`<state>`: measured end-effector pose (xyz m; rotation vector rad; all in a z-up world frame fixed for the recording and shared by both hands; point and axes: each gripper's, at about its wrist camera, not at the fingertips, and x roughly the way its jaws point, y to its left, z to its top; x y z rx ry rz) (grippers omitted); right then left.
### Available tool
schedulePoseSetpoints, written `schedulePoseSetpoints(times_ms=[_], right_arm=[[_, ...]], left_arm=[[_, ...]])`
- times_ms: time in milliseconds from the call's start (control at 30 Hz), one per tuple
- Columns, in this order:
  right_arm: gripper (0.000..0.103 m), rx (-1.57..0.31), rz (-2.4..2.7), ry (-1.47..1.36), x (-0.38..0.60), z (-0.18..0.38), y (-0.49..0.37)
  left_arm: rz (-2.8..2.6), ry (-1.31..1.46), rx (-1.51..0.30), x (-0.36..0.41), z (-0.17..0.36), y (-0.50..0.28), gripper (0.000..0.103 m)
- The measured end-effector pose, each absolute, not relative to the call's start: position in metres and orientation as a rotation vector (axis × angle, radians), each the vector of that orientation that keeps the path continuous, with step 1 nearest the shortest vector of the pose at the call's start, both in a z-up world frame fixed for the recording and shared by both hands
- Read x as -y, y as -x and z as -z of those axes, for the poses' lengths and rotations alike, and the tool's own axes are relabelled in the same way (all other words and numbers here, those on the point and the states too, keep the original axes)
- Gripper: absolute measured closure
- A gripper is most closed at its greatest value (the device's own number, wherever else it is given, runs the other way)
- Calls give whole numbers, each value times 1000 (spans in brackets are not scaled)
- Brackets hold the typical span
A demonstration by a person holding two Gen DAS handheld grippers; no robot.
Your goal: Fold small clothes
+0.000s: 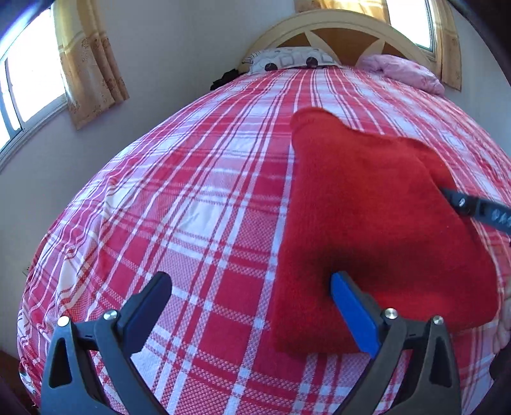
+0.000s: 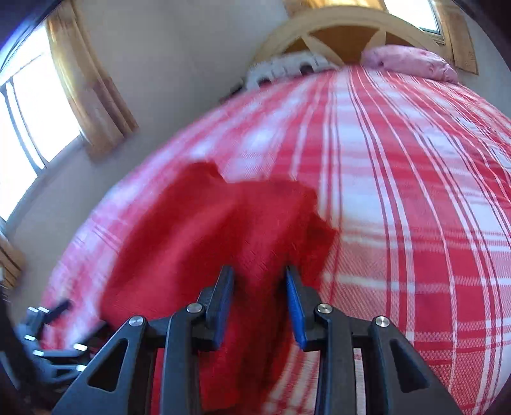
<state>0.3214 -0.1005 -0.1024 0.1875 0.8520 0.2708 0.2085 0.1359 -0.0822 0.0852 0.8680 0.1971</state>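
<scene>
No legible txt/labels anywhere; right view prob too blurred.

A plaid bedspread (image 1: 198, 204) covers the bed, with two pillows (image 1: 289, 59) by the wooden headboard (image 1: 338, 24) and curtains (image 1: 86, 60) beside the window (image 1: 32, 70).

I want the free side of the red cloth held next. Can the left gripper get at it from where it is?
Probably yes: the left gripper is open, its jaws empty, right at the red cloth's near edge, with only bedspread between.
</scene>
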Motion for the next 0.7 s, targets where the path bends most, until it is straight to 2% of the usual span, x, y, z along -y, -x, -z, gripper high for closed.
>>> schedulePoseSetpoints(times_ms=[133, 267, 400, 700], right_arm=[[67, -851, -261, -241, 108, 105, -317], [67, -795, -211, -224, 107, 84, -288], [49, -731, -244, -289, 106, 72, -245], [47, -684, -188, -242, 79, 66, -185]], left_arm=[[-209, -103, -867, -133, 81, -204, 1], [-216, -119, -860, -131, 77, -195, 1], [-207, -90, -873, -131, 74, -187, 1], [-178, -82, -883, -126, 72, -158, 1]])
